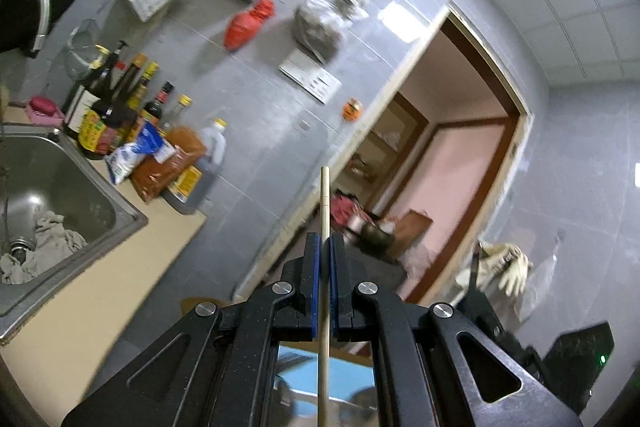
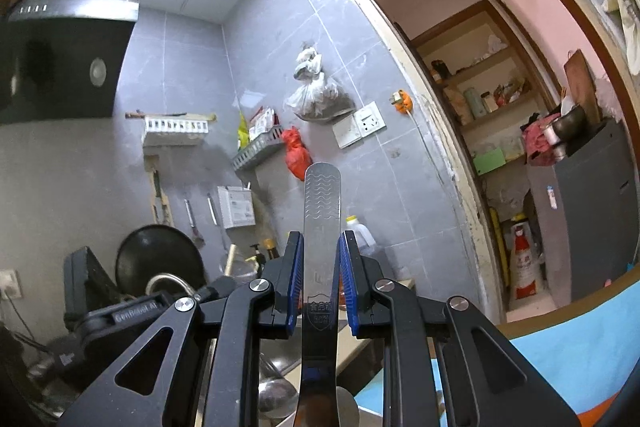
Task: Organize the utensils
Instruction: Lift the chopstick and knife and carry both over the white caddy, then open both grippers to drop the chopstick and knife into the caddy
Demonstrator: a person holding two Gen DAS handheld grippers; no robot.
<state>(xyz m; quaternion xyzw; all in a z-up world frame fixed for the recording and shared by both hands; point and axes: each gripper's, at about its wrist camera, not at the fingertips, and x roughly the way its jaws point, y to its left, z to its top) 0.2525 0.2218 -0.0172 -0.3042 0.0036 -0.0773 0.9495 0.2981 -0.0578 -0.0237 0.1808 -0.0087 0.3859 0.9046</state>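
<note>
My left gripper (image 1: 325, 247) is shut on a thin wooden chopstick (image 1: 325, 211). The stick runs between the blue pads and points up past the fingertips, held in the air above the counter. My right gripper (image 2: 320, 247) is shut on a flat steel utensil handle (image 2: 322, 203) with a wave pattern, pointing upward. Its lower end, a shiny rounded bowl like a spoon's, shows below the jaws (image 2: 344, 411). Both grippers are raised and face the tiled wall and doorway.
A steel sink (image 1: 60, 187) with a rag lies at left, with sauce bottles (image 1: 116, 107) and packets (image 1: 160, 163) on the beige counter (image 1: 100, 287) beside it. A black wok (image 2: 160, 259) and a range hood (image 2: 64, 63) are at left in the right wrist view. A doorway (image 2: 500, 147) opens to a pantry.
</note>
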